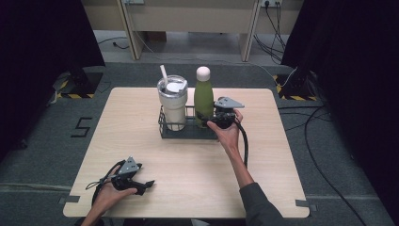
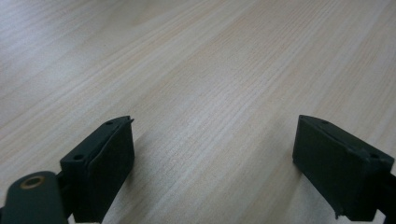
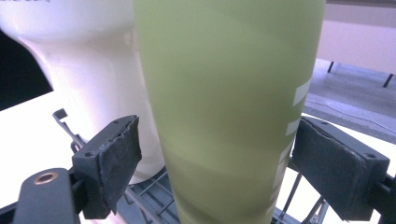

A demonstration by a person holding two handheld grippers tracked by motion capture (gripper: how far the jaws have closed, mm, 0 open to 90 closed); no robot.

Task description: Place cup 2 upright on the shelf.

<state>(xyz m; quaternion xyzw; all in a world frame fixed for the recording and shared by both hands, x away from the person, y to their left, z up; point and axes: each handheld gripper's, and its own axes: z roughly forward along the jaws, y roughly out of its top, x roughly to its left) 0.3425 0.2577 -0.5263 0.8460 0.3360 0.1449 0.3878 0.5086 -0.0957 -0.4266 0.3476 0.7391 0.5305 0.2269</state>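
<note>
- Table (image 1: 188,179): pale wood-grain top with rounded corners, standing on grey carpet; the near part is bare.
- Left gripper (image 1: 146,184): held in the person's left hand at the near left corner, lying low over the wood. In the left gripper view its jaws stand wide apart with plain tabletop between them; it holds nothing.
- Right gripper (image 1: 210,121): held in the person's right hand at mid-table, at the right end of the rack, pointing at the bottle's lower body.
- Wire rack (image 1: 165,133): dark, low, at the table's middle; it carries both vessels.
- Green bottle (image 3: 229,102): matt green body with a pale round cap, upright in the rack's right part. In the right gripper view it stands between the two jaws. The left pad is clear of it by a narrow gap; the right pad sits just beside its wall, contact not discernible. Jaws parted, not clamped.
- Tumbler (image 1: 172,101): cream and steel, lidded, with a white straw, upright in the rack's left part, just beside the bottle.
- Room beyond: black curtains (image 1: 42,37) on both sides, cables (image 1: 324,155) across the floor at right, light wooden furniture legs (image 1: 129,30) at the far wall, a "5" mark (image 1: 81,127) on the carpet at left.
</note>
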